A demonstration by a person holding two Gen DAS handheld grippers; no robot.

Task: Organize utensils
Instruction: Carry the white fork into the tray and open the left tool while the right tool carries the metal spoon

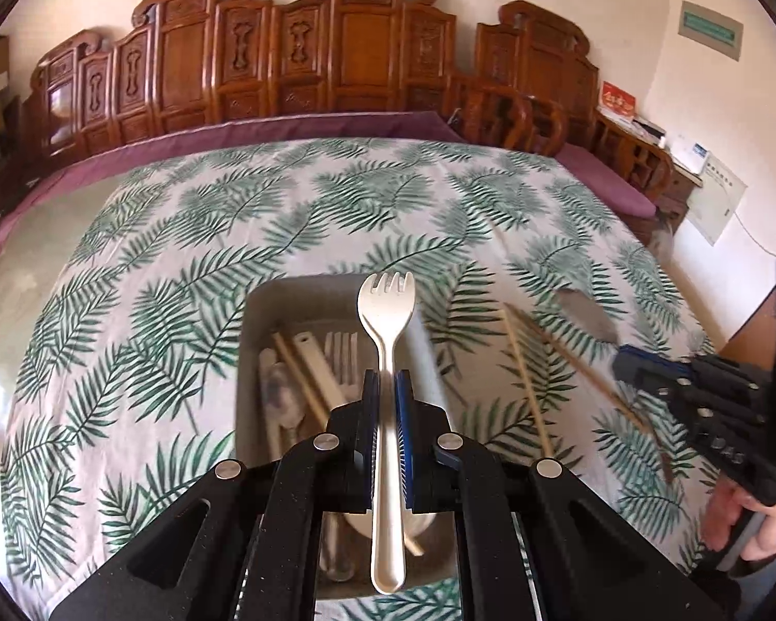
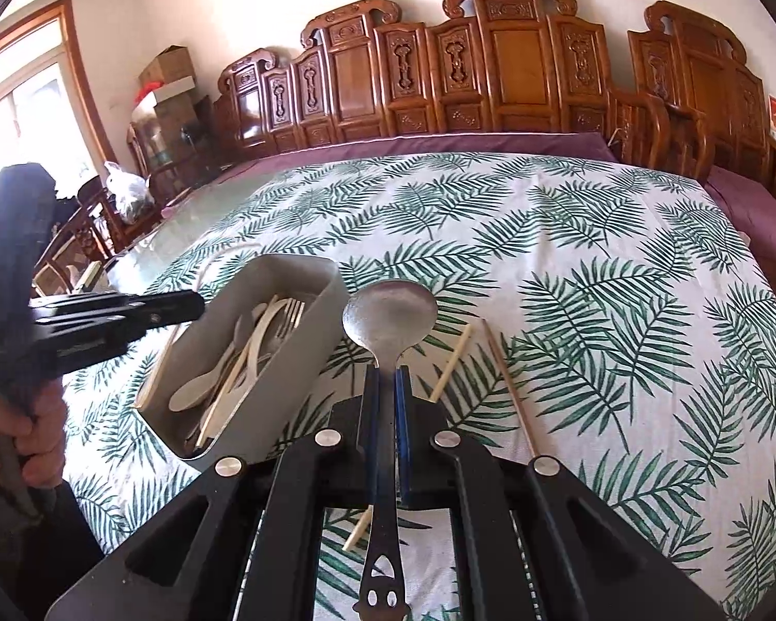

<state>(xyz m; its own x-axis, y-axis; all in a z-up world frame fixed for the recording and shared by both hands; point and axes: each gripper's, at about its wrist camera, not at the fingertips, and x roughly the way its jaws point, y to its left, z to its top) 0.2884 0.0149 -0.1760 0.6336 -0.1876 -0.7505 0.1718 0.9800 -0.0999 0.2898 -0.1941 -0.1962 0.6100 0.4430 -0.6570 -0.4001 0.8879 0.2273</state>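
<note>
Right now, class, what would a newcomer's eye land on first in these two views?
The left gripper, shut on a cream spork, hangs above the grey utensil tray. The right gripper clamps a metal spoon over the leaf-print cloth, beside loose chopsticks.

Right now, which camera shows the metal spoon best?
The right wrist view: the metal spoon sits centred and sharp between that gripper's fingers. The left wrist view shows only its blurred bowl at the right edge.
</note>
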